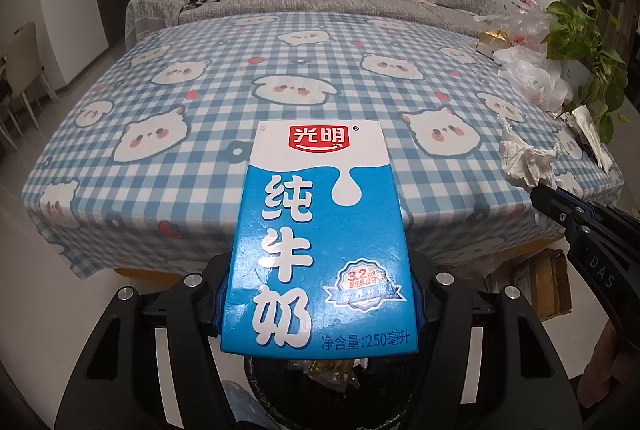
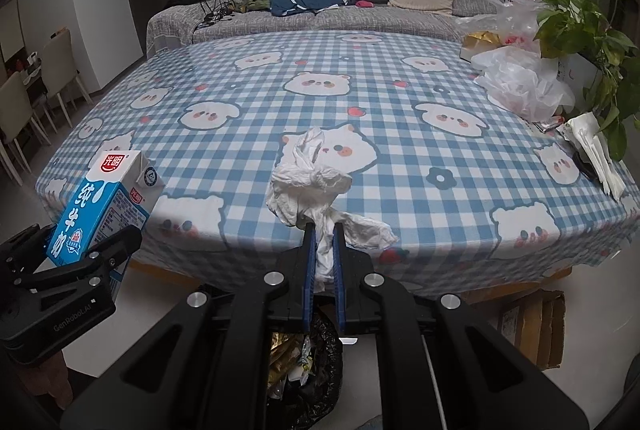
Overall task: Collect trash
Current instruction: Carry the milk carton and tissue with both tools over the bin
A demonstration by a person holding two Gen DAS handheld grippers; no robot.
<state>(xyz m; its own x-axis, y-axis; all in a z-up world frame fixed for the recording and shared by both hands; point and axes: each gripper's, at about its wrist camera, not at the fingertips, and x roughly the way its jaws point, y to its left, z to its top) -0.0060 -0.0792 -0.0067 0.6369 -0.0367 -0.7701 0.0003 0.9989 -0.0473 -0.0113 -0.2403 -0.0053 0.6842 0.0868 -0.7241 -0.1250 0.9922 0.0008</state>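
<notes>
With both pickups made and carried clear of the table's near edge, roughly mid-task: drops into bin (image 2: 304,370) not yet done. Left gripper (image 1: 320,294) clamped on milk carton (image 1: 320,230), jaws held wide by carton's sides; carton upright-ish, off the table, bin just below. Right gripper (image 2: 322,250) pressed nearly together, pinching crumpled tissue (image 2: 312,186); wad sticks out past the tips, tail hangs between the pads, also over the bin.

Left to do, judging by layout: release both, then far right edge of table (image 2: 360,102) — plastic bags (image 2: 520,86), folded napkins (image 2: 600,150) at near right corner, gold-ish box (image 2: 480,40) behind. Rest of tabletop bare.

Materials: carton = glossy coated paperboard, rigid rectangular block, blue/white print, slight creases. Tissue = soft, thin, wrinkled, no fixed shape. Bin liner black, crinkly film, already holding wrappers. Tablecloth blue check w/ cartoon animals, matte fabric, draped over edges. Bags thin, translucent, crumpled.
</notes>
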